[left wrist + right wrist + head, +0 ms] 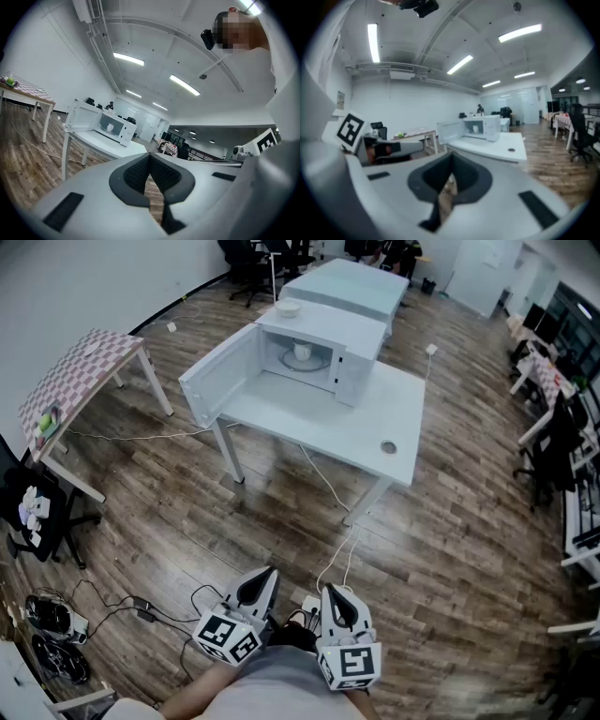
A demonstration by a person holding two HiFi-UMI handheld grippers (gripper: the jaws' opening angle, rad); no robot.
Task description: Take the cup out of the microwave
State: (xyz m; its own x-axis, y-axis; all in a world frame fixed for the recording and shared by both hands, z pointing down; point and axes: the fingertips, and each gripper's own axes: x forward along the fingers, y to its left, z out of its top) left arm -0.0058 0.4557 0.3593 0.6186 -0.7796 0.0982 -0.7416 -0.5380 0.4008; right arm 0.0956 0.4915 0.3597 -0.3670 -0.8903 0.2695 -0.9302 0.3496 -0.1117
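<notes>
A white microwave (319,348) stands on a white table (375,418) across the room, its door (216,381) swung open to the left. A white cup (302,354) sits inside the cavity. The left gripper view also shows the microwave (112,126) and the cup (110,126), small and far off. They are just as distant in the right gripper view, microwave (480,127) and cup (476,129). Both grippers are held close to the person's body, far from the table. My left gripper (265,576) and right gripper (333,592) are shut with nothing in them.
A white bowl (288,308) rests on top of the microwave. A checkered table (84,362) stands at the left and another white table (347,282) stands behind the microwave. Cables (323,484) and a power strip lie on the wooden floor between me and the table. Office chairs (553,446) line the right side.
</notes>
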